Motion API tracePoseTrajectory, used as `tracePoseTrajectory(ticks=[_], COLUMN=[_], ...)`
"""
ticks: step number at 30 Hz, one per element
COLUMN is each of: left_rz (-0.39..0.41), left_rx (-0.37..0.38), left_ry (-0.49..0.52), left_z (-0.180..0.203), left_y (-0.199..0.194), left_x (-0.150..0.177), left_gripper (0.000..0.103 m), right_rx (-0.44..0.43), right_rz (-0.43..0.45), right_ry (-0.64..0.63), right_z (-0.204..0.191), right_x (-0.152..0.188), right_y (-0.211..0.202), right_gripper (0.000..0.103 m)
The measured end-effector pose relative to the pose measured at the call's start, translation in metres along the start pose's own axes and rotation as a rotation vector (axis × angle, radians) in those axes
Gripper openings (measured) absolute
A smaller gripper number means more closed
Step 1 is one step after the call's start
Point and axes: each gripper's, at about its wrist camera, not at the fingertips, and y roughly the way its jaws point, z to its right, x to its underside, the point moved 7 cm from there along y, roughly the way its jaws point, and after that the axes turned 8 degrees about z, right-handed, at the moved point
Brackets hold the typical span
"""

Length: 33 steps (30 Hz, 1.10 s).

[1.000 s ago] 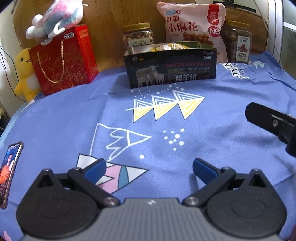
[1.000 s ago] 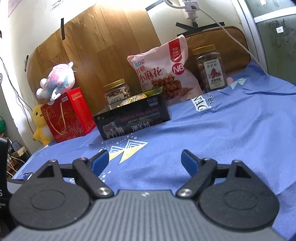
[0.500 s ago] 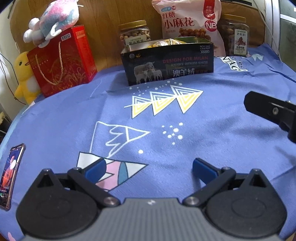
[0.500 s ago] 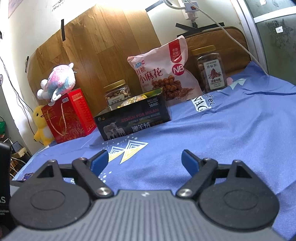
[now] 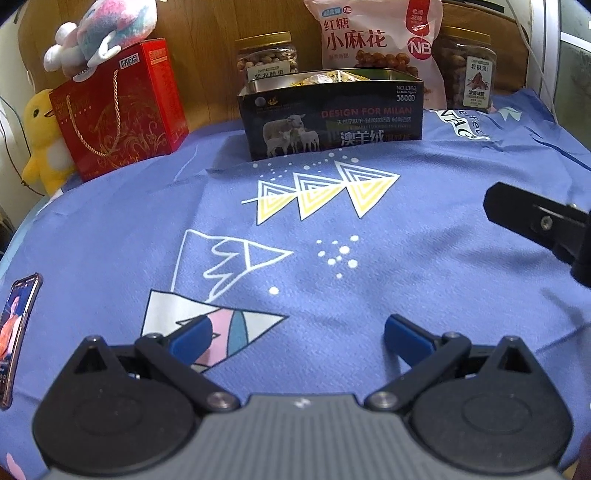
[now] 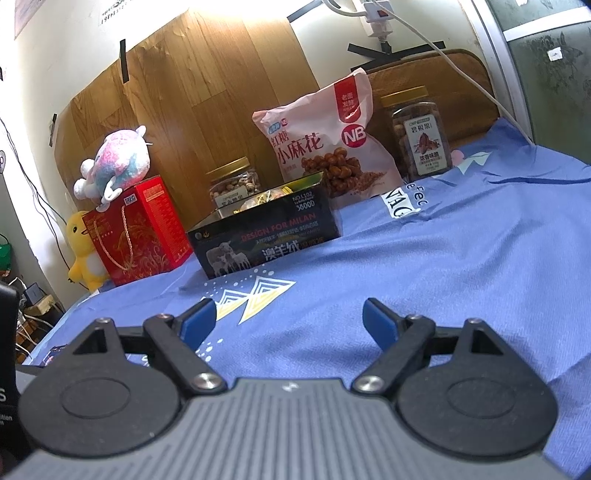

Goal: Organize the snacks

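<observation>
Plainly, both tongs, left tongs (image 5: pixel 297 338) and right tongs (image 6: pixel 288 319), gape wide and empty over the blue cloth (image 5: pixel 424 229); farther back, wrapped snacks fill the open black tin (image 5: pixel 330 118), seemingly the collecting box, with jars and a snack bag (image 5: pixel 376 35) behind.

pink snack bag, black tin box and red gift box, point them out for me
pink snack bag (image 5: pixel 373 40), left wrist view, on its printed front
black tin box (image 5: pixel 332 125), left wrist view, on its front wall
red gift box (image 6: pixel 136 236), right wrist view, on its front face
</observation>
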Motion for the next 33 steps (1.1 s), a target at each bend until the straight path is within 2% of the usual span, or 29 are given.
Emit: tracePoseTrajectory(ticks=[33], left_rz=[-0.011], left_rx=[0.033], left_ry=[-0.012], left_z=[0.0071], left_y=[-0.0087], left_x=[0.0016], left_gripper=[0.103], right_rx=[-0.006], right_rz=[0.011], right_ry=[-0.004], right_z=[-0.0031], right_x=[-0.0027], right_y=[-0.0042], right_gripper=[0.089])
